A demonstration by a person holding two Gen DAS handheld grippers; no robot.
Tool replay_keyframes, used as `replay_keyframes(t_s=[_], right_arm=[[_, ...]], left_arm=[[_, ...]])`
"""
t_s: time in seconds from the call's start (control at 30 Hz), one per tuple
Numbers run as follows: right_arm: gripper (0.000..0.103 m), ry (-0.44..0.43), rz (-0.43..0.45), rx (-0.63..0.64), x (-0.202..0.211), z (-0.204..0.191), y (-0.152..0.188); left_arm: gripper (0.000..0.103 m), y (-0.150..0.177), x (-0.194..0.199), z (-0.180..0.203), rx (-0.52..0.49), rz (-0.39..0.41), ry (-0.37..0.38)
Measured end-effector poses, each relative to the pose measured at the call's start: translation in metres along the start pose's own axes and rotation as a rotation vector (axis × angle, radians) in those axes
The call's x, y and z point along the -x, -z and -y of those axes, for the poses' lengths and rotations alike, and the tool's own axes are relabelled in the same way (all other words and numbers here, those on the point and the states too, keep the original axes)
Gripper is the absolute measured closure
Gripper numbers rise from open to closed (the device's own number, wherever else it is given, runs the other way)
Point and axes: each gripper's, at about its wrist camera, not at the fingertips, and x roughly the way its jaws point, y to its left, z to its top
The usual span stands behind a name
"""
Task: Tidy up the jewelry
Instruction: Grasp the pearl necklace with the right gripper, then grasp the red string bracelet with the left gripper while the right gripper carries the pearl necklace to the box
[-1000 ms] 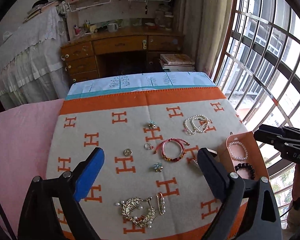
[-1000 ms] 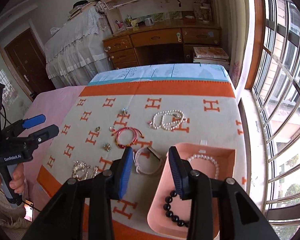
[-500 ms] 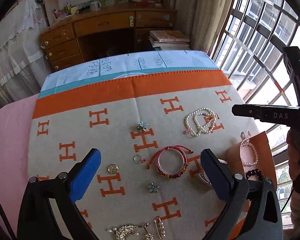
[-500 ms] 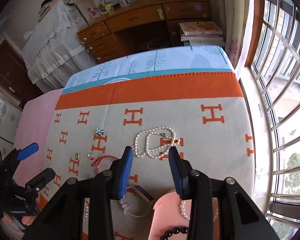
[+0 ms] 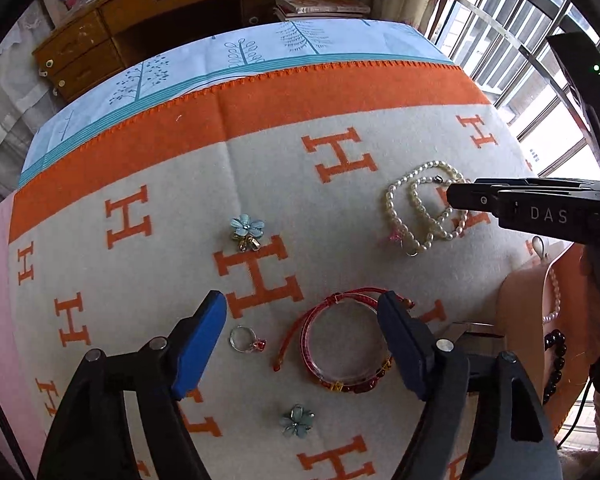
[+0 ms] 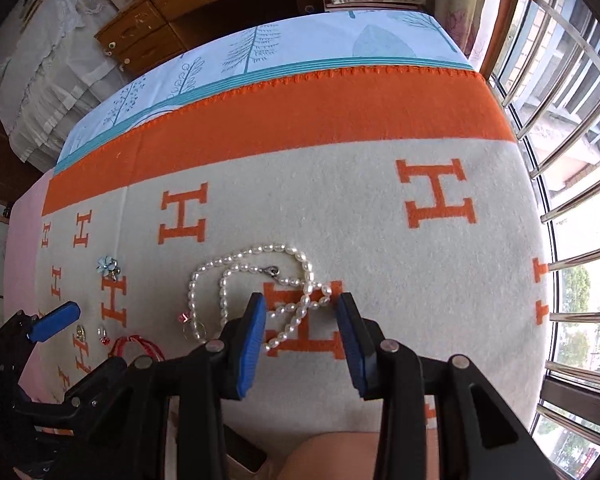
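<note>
A red cord bracelet with gold and red beads lies on the orange-and-cream H-patterned blanket. My left gripper hangs just above it, its jaws closing; the bracelet lies between the blue pads, which do not press on it. A white pearl necklace lies coiled farther right. My right gripper stands open low over it, with a few pearl strands between its fingertips. In the left wrist view the right gripper shows side-on over the pearl necklace.
A silver ring and two blue flower brooches lie near the bracelet. A pink tray at the right edge holds a pearl bracelet and a black bead bracelet. A wooden desk stands behind, window bars at the right.
Both grippers have dropped toward the blanket and tipped downward. The left jaws have narrowed and now frame the red bracelet. The right gripper has gone from the tray to the pearl necklace.
</note>
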Motion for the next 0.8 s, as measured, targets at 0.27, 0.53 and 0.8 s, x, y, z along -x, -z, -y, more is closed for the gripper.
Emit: replay_keyframes(t_s=[0.27, 0.53, 0.8], right_arm=[[0.098, 0.017, 0.043, 0.112, -0.002, -0.017, 0.005], [0.098, -0.112, 0.091, 0.058, 0.023, -0.01, 0.012], [0.098, -0.184, 0.19, 0.049, 0.072, -0.007, 0.02]], left_arm=[[0.043, -0.003, -0.013, -0.002, -0.002, -0.048, 0.012], [0.063, -0.001, -0.017, 0.0, -0.032, -0.097, 0.032], [0.097, 0.001, -0.018, 0.002, -0.012, -0.129, 0.03]])
